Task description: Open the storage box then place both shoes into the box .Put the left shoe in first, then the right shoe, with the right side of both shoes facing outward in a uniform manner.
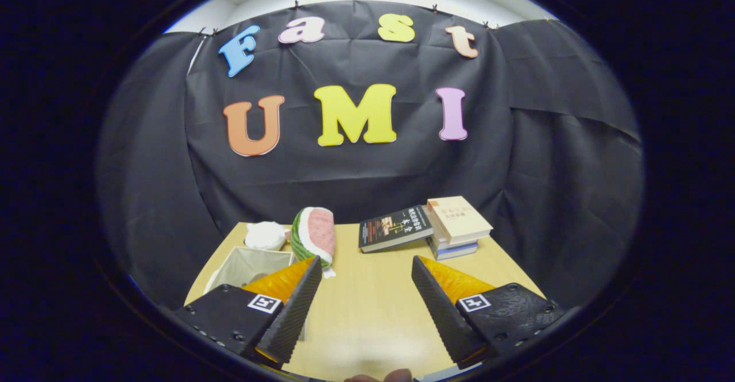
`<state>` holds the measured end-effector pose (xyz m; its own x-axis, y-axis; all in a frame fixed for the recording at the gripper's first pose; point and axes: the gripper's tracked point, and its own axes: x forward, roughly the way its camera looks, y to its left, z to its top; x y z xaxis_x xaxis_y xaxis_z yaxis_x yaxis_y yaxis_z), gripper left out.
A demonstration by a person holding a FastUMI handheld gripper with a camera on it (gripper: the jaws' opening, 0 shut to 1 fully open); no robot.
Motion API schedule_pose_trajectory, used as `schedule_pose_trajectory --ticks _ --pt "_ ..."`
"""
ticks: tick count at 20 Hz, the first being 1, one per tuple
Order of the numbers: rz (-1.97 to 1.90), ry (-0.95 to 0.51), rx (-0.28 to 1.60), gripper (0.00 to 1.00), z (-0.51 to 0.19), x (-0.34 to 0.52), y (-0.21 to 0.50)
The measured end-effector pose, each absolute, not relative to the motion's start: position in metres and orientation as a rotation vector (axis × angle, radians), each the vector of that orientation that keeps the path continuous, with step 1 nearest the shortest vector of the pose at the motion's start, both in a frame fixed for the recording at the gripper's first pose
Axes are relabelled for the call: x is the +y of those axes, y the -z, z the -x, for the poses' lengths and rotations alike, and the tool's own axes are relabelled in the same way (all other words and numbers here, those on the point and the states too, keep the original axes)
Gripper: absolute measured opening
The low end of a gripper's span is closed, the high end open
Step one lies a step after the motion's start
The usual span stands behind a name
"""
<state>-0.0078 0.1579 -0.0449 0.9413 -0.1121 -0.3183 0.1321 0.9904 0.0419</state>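
Nearest of all, the gripper (366, 287) hangs over the near part of the pale wooden counter (367, 313), its two black ribbed fingers (296, 307) spread wide with only bare wood between them; it has hold of nothing. Each finger carries an orange wedge behind its pad and a small square black-and-white marker on its black base. At the very near edge, between the finger bases, a fingertip or two of the person's hand (382, 377) just peeks in.

Along the counter's left edge, partly hidden behind the left finger, stands the storage box (244, 266), a pale fabric-looking box whose top is open so that its light inner walls show. What lies inside it cannot be told. Beyond the box, at the far left corner, sits a white lumpy thing (265, 235), too small to identify. Just beside that, towards the middle of the far edge, a plush watermelon slice (314, 236) leans with its pink flesh facing right and its green rind to the left.

Right of the middle, a dark-covered book (395, 228) lies flat near the far edge. Touching its right end, at the far right corner, a stack of books (458, 228) rises, topped by a cream-covered one.
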Motion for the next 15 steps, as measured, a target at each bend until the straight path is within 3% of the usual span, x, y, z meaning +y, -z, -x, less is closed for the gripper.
schedule_pose_trajectory --ticks 15 --pt "-0.114 0.074 0.23 0.96 0.034 0.17 0.026"
